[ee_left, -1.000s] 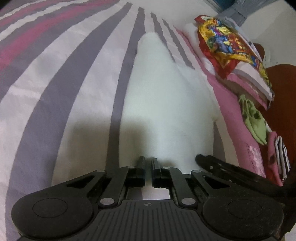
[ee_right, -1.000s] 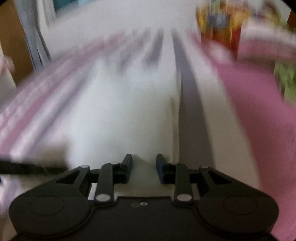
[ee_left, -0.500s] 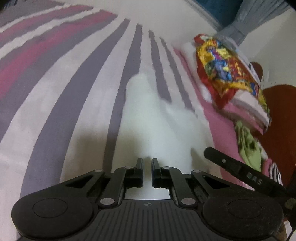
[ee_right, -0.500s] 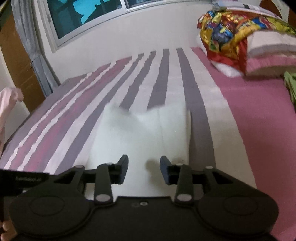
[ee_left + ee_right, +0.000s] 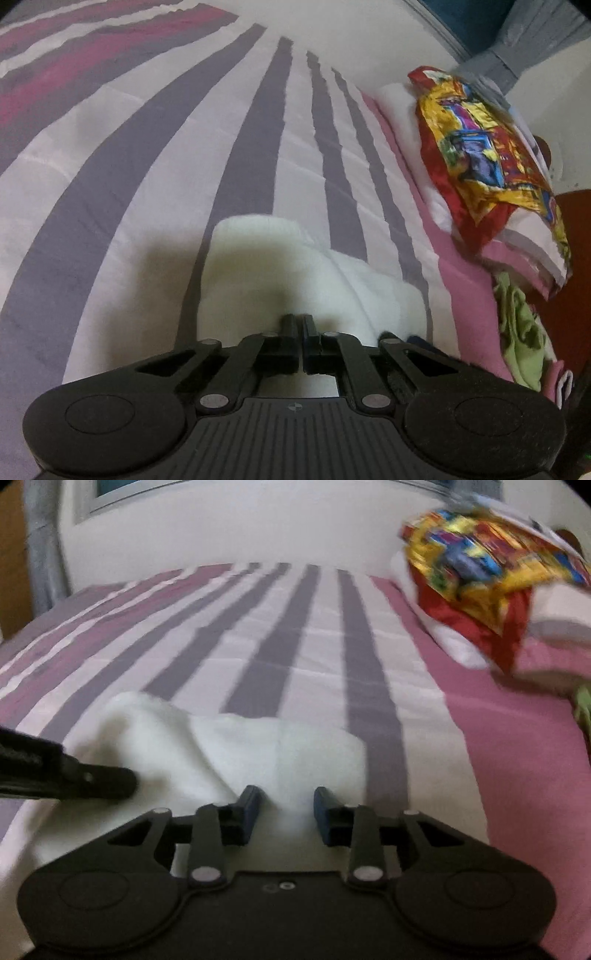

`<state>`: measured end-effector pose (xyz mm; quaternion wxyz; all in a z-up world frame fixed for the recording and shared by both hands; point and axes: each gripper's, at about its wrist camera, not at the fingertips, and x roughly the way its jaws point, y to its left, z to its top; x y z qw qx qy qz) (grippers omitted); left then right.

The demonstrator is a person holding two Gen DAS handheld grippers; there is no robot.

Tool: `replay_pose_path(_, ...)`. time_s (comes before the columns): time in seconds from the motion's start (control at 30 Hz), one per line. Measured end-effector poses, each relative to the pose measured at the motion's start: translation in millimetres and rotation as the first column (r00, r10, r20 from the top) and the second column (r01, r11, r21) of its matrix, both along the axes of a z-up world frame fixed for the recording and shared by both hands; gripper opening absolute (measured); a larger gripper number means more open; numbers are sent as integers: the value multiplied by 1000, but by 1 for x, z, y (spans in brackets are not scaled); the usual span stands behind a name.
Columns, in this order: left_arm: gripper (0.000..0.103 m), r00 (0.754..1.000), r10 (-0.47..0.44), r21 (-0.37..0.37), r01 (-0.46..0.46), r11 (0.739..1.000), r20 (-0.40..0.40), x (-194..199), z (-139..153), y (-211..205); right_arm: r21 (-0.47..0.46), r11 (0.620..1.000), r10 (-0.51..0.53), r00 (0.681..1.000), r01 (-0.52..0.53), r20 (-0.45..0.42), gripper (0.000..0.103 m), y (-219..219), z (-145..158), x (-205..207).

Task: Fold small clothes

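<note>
A white fluffy cloth (image 5: 280, 269) lies on the striped bedspread (image 5: 147, 147), doubled into soft folds just ahead of both grippers. My left gripper (image 5: 299, 321) is shut on the cloth's near edge. In the right wrist view the cloth (image 5: 236, 746) rises in a ridge between the blue pads of my right gripper (image 5: 284, 805). Its jaws stand a little apart and are closing on that bunch. The left gripper's finger (image 5: 110, 779) reaches in from the left onto the cloth. The right gripper's fingertip (image 5: 391, 338) shows beside the left one.
Pillows under a red and yellow printed cover (image 5: 480, 147) are stacked at the right on a pink sheet (image 5: 517, 757). A green garment (image 5: 517, 332) lies below them, near a brown headboard (image 5: 569, 258). A grey curtain (image 5: 40, 554) hangs by the wall and window.
Both grippers have moved forward over the bed with the cloth's near edge. The stretch of cloth ahead of them has grown shorter and bunched up. The left jaws have drawn tighter.
</note>
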<state>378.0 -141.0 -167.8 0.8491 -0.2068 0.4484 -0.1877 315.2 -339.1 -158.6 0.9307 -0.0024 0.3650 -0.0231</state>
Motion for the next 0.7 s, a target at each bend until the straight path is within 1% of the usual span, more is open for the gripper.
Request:
replay_pose_path(0.07, 4, 1000, 14, -15, -14, 1000, -5, -10, 4, 0, 24, 999, -27, 1000, 27, -4, 34, -5, 0, -1)
replay_pose_path(0.1, 4, 1000, 10, -22, -9, 1000, 14, -18, 10, 1, 27, 999, -31, 999, 32, -9, 34, -4, 2, -2)
replay_pose_path(0.13, 4, 999, 1, 1, -1, 1000, 38, -24, 13, 0, 46, 998, -35, 999, 36, -7, 35, -3, 8, -4)
replay_pose_path(0.17, 4, 998, -1, 28, 0, 1000, 59, -28, 15, -1, 81, 996, -26, 1000, 25, 14, 34, -3, 15, -7)
replay_pose_path(0.2, 4, 998, -3, 38, 0, 999, 68, -29, 15, 0, 95, 995, -14, 999, 10, 39, 35, -1, 21, -9)
replay_pose_path(0.27, 4, 998, -1, 50, -2, 999, 65, -24, 13, 0, 84, 996, 0, 999, -4, 48, 35, 4, 26, -1)
replay_pose_path(0.33, 3, 999, -3, 54, 1, 999, 37, -17, 6, 0, 57, 998, 1, 1000, -2, 18, 36, 9, 21, 12)
replay_pose_path(0.37, 3, 1000, -3, 44, 1, 999, 30, -15, 3, 2, 11, 1000, -3, 1000, 3, -11, 37, 12, 13, 18)
replay_pose_path(0.4, 3, 1000, 2, 26, -3, 1000, 19, -13, 1, 4, -34, 999, -7, 1000, 6, -22, 41, 13, 5, 21)
replay_pose_path(0.43, 3, 1000, 5, 18, -5, 1000, 15, -14, 1, 6, -42, 999, -18, 1000, 17, -21, 43, 10, 2, 21)
replay_pose_path(0.53, 3, 999, -19, 46, 18, 999, 26, -26, 5, 4, 51, 996, -72, 997, 74, -38, 44, -5, 3, 21)
replay_pose_path(0.6, 3, 999, -35, 50, 33, 998, 36, -41, 11, 6, 46, 995, -86, 995, 88, -45, 44, -2, 10, 14)
replay_pose_path(0.63, 4, 998, -43, 51, 41, 998, 42, -50, 13, 9, 61, 995, -83, 996, 85, -30, 44, 0, 16, 6)
replay_pose_path(0.7, 3, 998, -50, 43, 48, 998, 44, -68, 14, 15, 116, 992, -48, 999, 46, 14, 42, 5, 27, -15)
